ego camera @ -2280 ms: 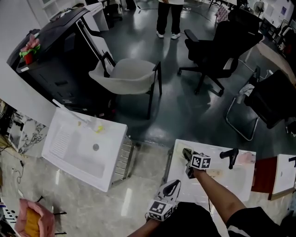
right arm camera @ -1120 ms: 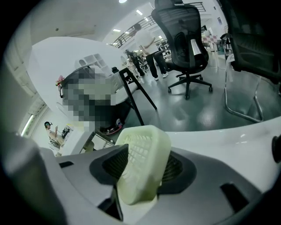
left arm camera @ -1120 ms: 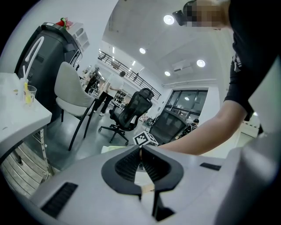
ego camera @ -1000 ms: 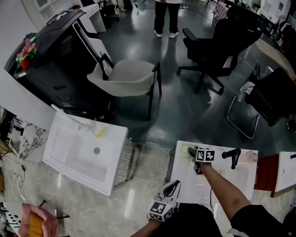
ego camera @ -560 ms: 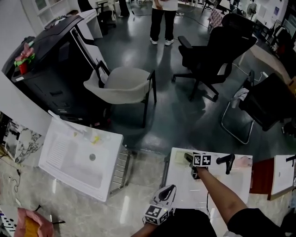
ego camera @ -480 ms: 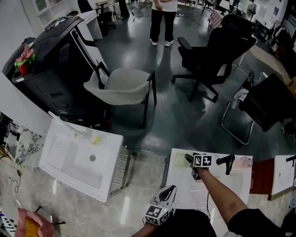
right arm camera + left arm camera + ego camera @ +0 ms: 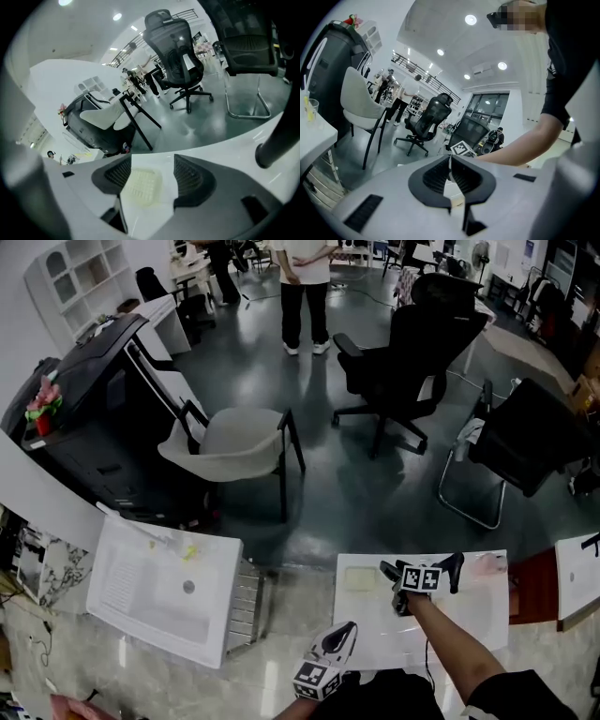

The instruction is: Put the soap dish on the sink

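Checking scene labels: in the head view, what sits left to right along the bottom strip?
Left to right: white rectangular basin with a drain hole → pale yellow square soap dish → right gripper → black faucet → small pink object.

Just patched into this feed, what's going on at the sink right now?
A person is working with a gripper in each hand. The pale soap dish lies flat on the far left corner of the white sink, left of the black faucet. The right gripper hangs just beside the dish with its jaws wide apart; nothing is pressed between them. The left gripper is shut and empty, held low near the person's body. The dish looks placed.
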A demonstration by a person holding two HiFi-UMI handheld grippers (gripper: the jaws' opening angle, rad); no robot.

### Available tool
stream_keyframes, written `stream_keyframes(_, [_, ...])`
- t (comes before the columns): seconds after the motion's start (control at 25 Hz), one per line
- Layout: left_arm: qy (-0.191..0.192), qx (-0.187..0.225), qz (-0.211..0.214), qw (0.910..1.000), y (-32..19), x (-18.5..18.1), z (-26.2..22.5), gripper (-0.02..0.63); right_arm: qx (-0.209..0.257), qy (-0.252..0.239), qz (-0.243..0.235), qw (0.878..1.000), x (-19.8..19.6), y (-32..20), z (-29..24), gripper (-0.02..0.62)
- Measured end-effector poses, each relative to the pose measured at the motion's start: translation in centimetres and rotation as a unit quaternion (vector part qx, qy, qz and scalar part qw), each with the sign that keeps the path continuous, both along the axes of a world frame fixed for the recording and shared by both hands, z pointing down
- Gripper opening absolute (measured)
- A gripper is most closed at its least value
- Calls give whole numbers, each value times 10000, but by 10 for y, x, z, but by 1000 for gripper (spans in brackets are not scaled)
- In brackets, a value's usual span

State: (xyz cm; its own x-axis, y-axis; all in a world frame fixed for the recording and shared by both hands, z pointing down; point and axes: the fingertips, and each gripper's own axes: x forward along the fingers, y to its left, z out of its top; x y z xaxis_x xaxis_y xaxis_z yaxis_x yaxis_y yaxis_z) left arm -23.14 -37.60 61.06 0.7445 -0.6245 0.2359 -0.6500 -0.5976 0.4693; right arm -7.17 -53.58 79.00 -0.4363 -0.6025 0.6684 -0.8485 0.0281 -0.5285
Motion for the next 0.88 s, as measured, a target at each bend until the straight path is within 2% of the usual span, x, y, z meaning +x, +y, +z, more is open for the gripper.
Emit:
stream_keyframes(0.2, [-134, 105, -252, 9995, -4, 3, -14, 20, 162, -298, 161, 9993, 23, 33, -38, 267])
stream_keyframes(0.36, [-257, 251, -404, 9985, 2, 14, -29, 20, 404, -471, -64, 9981, 37, 63, -79, 265])
stream_keyframes(0.52, [-414, 646, -284, 9966, 13, 40, -51, 20, 840, -657, -270, 9939, 60, 96, -129, 256])
stream_keyframes(0.6, [-414, 749, -305, 9959, 19, 52, -62, 20, 1072, -599, -279, 9920, 79, 116, -153, 241])
stream_keyframes(0.72, [-269, 831, -530, 9948, 24, 68, -78, 20, 1436, -460, -146, 9885, 118, 149, -191, 175])
stream_keyframes(0.88, [-151, 1042, -578, 9928, 42, 120, -101, 20, 1790, -215, 89, 9836, 187, 197, -229, 133])
